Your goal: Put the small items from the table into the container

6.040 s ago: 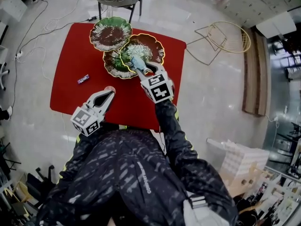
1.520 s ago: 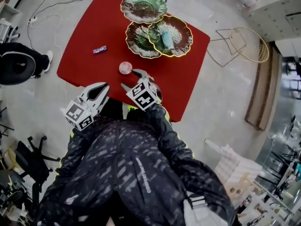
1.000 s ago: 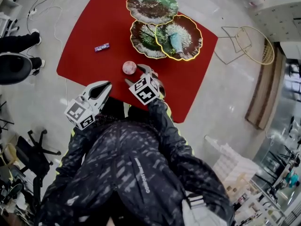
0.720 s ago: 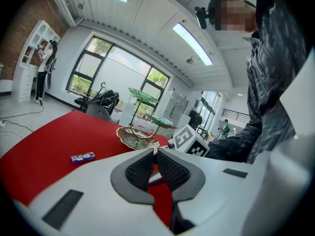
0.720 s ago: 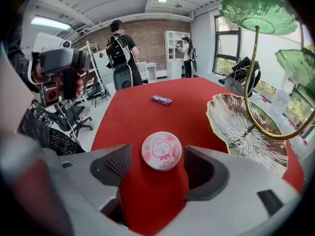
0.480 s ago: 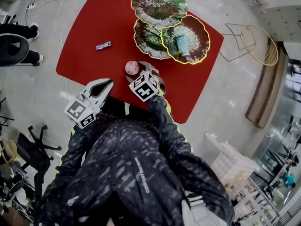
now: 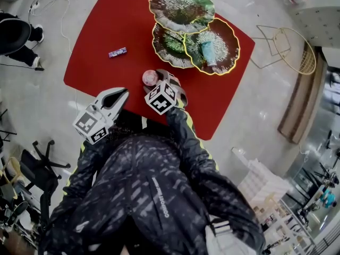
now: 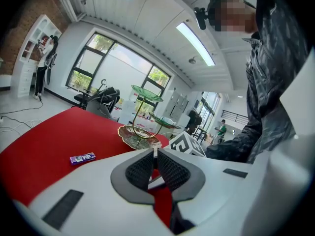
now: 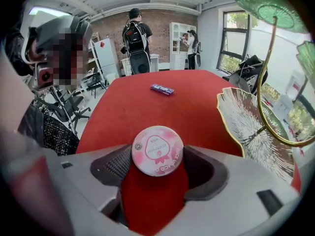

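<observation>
A pale blue item (image 7: 207,49) lies in the tiered dish (image 7: 226,40); right tongs (image 9: 157,157) pinch the pink tin (image 9: 157,150) by the table's (image 7: 106,25) near edge; left tongs (image 8: 154,161) pressed together, empty; purple bar (image 7: 117,52) not yet collected.

1 red table (image 7: 106,31), 3 leaf-shaped dishes (image 7: 181,7) at the upper middle, 1 teal item (image 7: 207,50) in the right-hand dish, 1 purple wrapper (image 7: 117,52) at upper left, 1 round pink tin (image 7: 150,77) near centre
</observation>
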{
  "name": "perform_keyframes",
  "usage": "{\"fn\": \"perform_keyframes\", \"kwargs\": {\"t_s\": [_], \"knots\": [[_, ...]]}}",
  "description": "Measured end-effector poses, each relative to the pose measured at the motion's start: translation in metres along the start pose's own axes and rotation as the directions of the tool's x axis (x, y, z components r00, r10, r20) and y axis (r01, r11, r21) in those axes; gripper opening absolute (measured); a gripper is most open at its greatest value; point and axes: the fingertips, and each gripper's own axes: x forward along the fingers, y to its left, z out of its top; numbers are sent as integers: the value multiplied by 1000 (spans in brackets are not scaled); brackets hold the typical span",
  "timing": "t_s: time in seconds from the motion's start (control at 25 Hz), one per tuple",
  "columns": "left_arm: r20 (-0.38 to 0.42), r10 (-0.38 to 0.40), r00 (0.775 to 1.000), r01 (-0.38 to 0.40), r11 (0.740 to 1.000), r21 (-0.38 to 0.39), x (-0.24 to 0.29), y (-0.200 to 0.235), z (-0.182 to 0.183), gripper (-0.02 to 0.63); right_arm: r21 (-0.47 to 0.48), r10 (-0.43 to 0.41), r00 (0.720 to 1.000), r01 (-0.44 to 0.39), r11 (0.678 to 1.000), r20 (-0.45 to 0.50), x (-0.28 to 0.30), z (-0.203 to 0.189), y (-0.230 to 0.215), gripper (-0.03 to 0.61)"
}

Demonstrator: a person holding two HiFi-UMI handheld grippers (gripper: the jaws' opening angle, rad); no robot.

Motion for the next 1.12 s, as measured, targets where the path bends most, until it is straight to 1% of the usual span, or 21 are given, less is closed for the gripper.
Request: {"fn": "perform_keyframes", "kwargs": {"t_s": [0.36,0.76,1.12], "knots": [[-1,-1,1000,1,1000,0,3,-2,2,12,11,11,1000,-11,1000,6,-1,0,-1,316],[-7,-11,1000,11,1000,15,6,-5,3,12,27,2,1000,-3,1000,19,-10,4,-1,316],[6,-17,1000,17,999,27,10,-9,8,12,42,-14,997,11,999,78,-40,24,0,316]]}}
